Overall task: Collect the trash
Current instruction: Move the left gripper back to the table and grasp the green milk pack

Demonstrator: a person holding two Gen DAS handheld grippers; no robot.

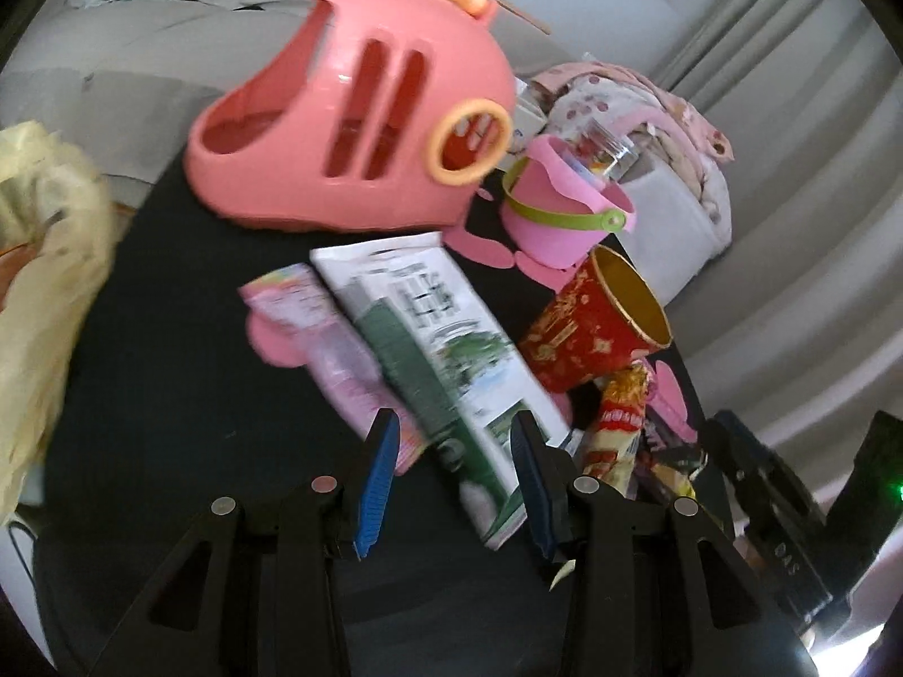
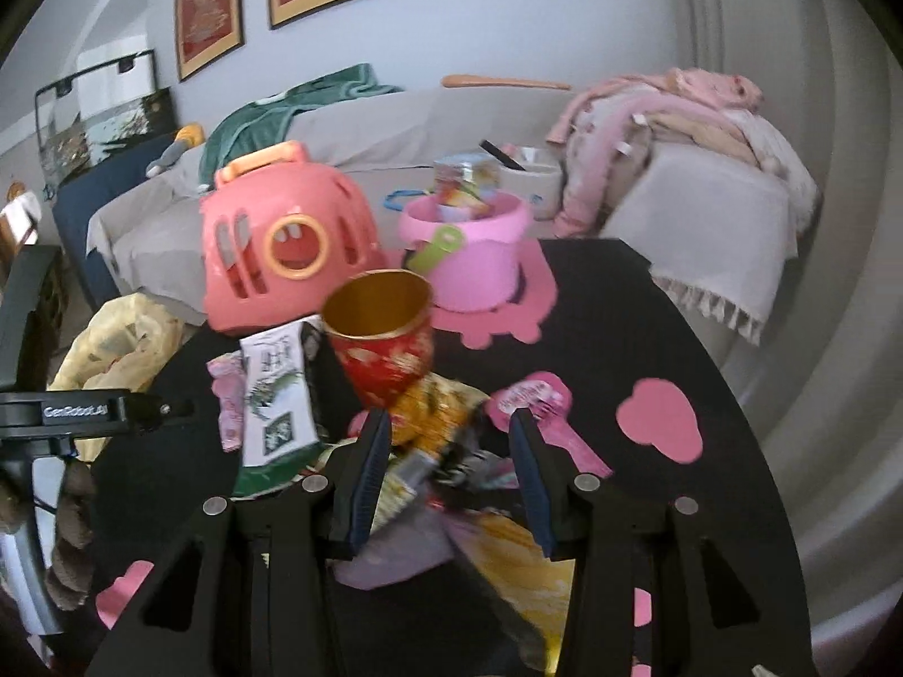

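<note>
A: Right wrist view: the pink bucket [image 2: 468,265] holds packets; the red cup [image 2: 384,338] looks empty.
B: The trash?
A: Crinkly wrappers [image 2: 434,423] heaped on the black desk [image 2: 649,310], by both claws. Right claw [image 2: 448,479] spread, pinching nothing. Left claw [image 1: 454,479] too.

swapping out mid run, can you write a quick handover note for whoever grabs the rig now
Left gripper: jaws open, empty, over the green-and-white carton.
Right gripper: jaws open, empty, over the wrapper pile.
Trash on the black table: carton, pink packet, red-and-gold paper cup on its side, wrappers.
Yellow bag sits off the table's left edge.
Done: nothing visibly collected.
Left: all of it.
</note>
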